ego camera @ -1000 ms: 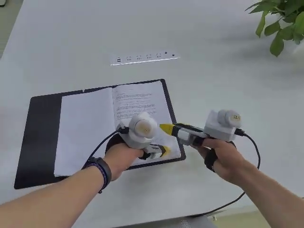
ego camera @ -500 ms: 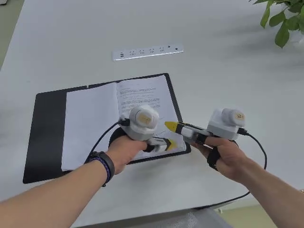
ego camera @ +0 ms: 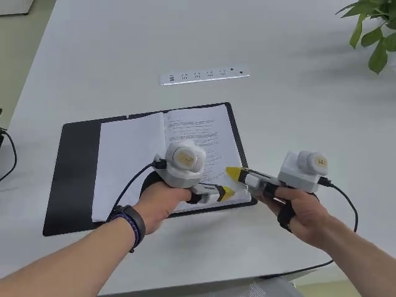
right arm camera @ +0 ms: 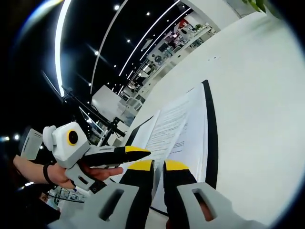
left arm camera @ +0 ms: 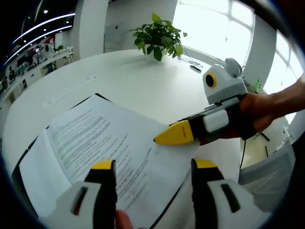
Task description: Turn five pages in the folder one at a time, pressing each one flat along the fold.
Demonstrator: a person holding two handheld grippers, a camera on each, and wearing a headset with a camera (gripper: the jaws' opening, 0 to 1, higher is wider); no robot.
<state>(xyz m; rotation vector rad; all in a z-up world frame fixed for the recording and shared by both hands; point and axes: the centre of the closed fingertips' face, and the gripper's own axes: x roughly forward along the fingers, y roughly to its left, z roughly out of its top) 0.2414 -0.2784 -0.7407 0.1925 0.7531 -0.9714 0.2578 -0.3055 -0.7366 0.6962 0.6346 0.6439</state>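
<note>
A black folder (ego camera: 74, 179) lies open on the white table, with a blank sheet (ego camera: 127, 161) on the left and a printed page (ego camera: 198, 133) on the right. My left gripper (ego camera: 216, 193) hovers over the printed page's lower right part. Its yellow-tipped jaws are open (left arm camera: 153, 164) with nothing between them. My right gripper (ego camera: 234, 174) comes in from the right with its jaws shut (right arm camera: 158, 165). Its tip (left arm camera: 174, 133) rests at the page's right edge. I cannot make out any paper between its jaws. The two grippers are close together.
A white power strip (ego camera: 204, 75) lies beyond the folder. A green plant (ego camera: 374, 31) stands at the far right corner. A dark cable (ego camera: 9, 154) hangs at the table's left edge. The table's front edge runs just below my hands.
The head view has shifted, so the folder sits further right in the picture. Both grippers stay at the printed page's lower right, with the right tip still at the page edge.
</note>
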